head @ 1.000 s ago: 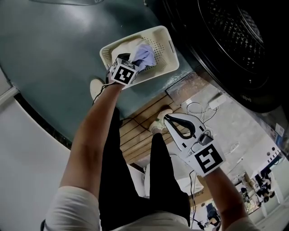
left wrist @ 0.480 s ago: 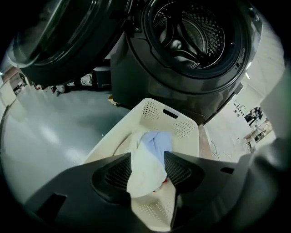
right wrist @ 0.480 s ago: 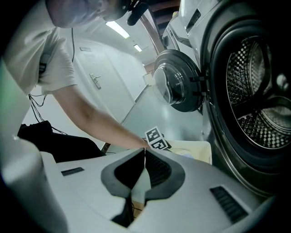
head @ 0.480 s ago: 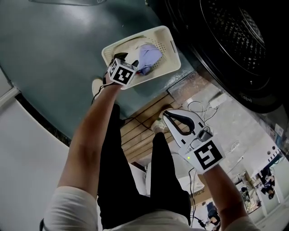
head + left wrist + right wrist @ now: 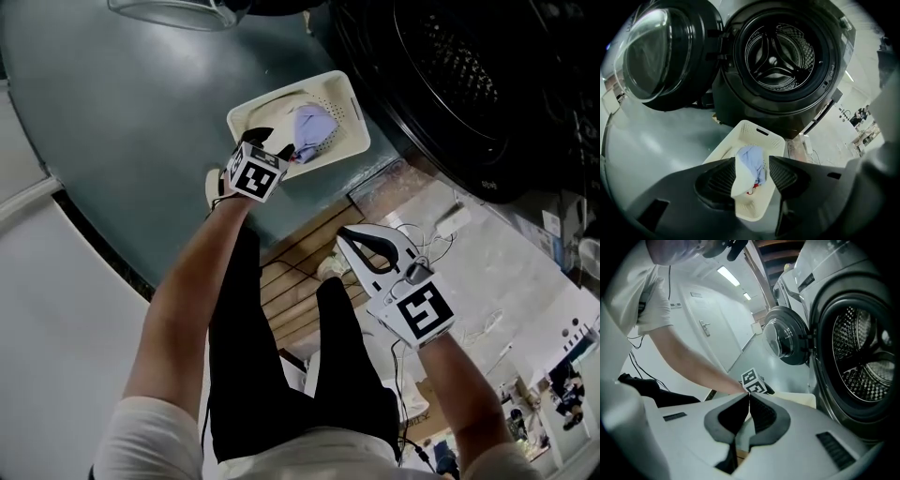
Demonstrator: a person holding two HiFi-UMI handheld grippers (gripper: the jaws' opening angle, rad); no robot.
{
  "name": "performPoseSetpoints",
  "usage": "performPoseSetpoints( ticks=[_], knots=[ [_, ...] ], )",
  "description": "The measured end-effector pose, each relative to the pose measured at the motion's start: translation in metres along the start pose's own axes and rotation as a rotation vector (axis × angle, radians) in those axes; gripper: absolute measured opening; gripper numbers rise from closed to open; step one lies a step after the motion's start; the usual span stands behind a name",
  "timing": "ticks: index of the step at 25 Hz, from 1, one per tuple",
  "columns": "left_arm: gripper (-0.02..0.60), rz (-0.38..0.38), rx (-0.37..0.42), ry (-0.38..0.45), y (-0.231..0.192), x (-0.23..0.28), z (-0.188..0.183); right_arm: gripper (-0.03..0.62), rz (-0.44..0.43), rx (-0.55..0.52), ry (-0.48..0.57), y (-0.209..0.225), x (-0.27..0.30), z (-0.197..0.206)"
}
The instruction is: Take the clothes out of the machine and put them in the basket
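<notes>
L gripper (image 5: pixel 752 164): jaws apart, just been opening, nothing pinched; hung over basket (image 5: pixel 349 92), upper centre. Clothes (image 5: pixel 312 127), blue + white, lay inside it. R gripper (image 5: pixel 749 395): jaws together, empty. Risk: white fold v. close to L pad, could snag and lift out. Drum (image 5: pixel 450 66) upper right, no clothes seen. Open door (image 5: pixel 651 51) and floor cables (image 5: pixel 441 225) nearby, neither blocking.

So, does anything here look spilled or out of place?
Nothing stands out. The clothes sit inside the upright basket, and the round door beside it simply stands open.
</notes>
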State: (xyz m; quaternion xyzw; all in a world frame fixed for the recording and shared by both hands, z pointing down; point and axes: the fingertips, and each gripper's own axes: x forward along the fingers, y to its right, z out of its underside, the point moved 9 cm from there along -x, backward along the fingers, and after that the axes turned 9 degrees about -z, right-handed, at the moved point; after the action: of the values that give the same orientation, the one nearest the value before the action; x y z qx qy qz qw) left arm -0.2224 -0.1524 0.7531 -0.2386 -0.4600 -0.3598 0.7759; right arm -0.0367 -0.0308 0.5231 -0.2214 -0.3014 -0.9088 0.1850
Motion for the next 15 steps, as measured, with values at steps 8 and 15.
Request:
performPoseSetpoints(
  ticks=[8, 15],
  knots=[
    [0.221, -0.016, -0.017, 0.061, 0.042, -0.074, -0.021, 0.003, 0.005, -0.041, 0.006, -0.035, -0.050, 0.004],
    [0.221, -0.027, -0.062, 0.101, 0.056, -0.128, -0.027, 0.003, 0.006, -0.094, 0.059, -0.056, -0.080, -0.006]
  ],
)
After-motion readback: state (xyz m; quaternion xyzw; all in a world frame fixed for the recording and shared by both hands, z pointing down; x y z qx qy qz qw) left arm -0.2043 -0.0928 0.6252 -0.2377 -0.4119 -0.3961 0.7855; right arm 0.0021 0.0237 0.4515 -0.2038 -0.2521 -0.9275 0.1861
